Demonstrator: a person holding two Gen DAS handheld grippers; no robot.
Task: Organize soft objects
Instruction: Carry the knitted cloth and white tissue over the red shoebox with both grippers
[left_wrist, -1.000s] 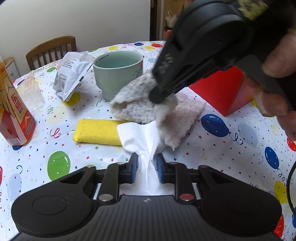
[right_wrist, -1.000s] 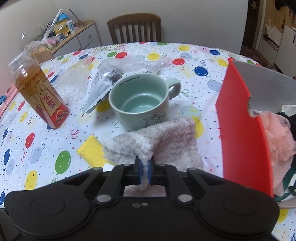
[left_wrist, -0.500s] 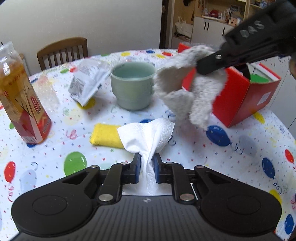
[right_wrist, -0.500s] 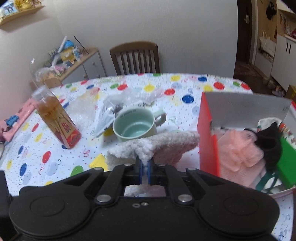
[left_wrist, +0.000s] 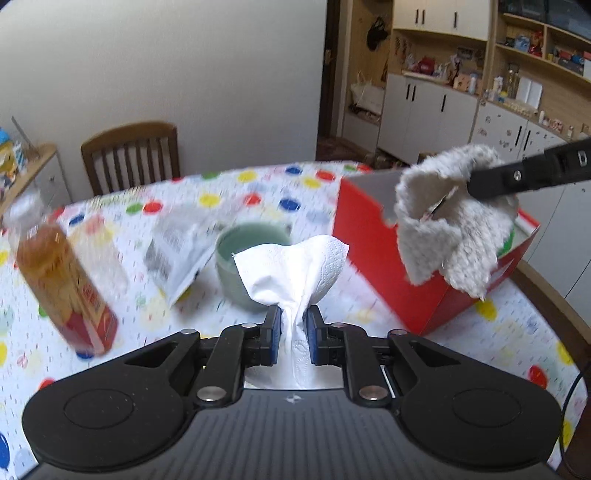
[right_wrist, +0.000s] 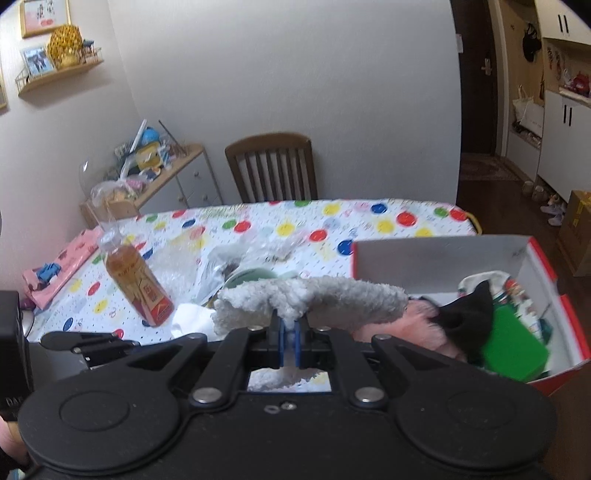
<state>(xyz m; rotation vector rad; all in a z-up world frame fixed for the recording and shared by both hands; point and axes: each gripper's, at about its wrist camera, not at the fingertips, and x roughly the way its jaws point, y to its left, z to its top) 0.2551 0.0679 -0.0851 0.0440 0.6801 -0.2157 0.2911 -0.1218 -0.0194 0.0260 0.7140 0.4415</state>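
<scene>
My left gripper (left_wrist: 292, 320) is shut on a white paper tissue (left_wrist: 291, 266) and holds it above the table. My right gripper (right_wrist: 290, 325) is shut on a fluffy grey-white cloth (right_wrist: 314, 295), which also shows in the left wrist view (left_wrist: 454, 225), hanging over the red box (left_wrist: 373, 258). The red box (right_wrist: 436, 254) is open with a white inside and holds a pink fluffy item (right_wrist: 417, 325), a black cloth (right_wrist: 469, 317) and a green thing (right_wrist: 513, 347).
A pale green mug (left_wrist: 247, 254), a tea bottle (left_wrist: 62, 280) with a red label, a crumpled plastic packet (left_wrist: 177, 251) and bubble wrap (right_wrist: 177, 266) stand on the balloon-print tablecloth (left_wrist: 517, 332). A wooden chair (right_wrist: 273, 166) stands behind the table.
Both grippers have risen from the table. The right one carried the fluffy cloth right, over the red box. The left one lifted the tissue; the yellow sponge dropped out of view.
</scene>
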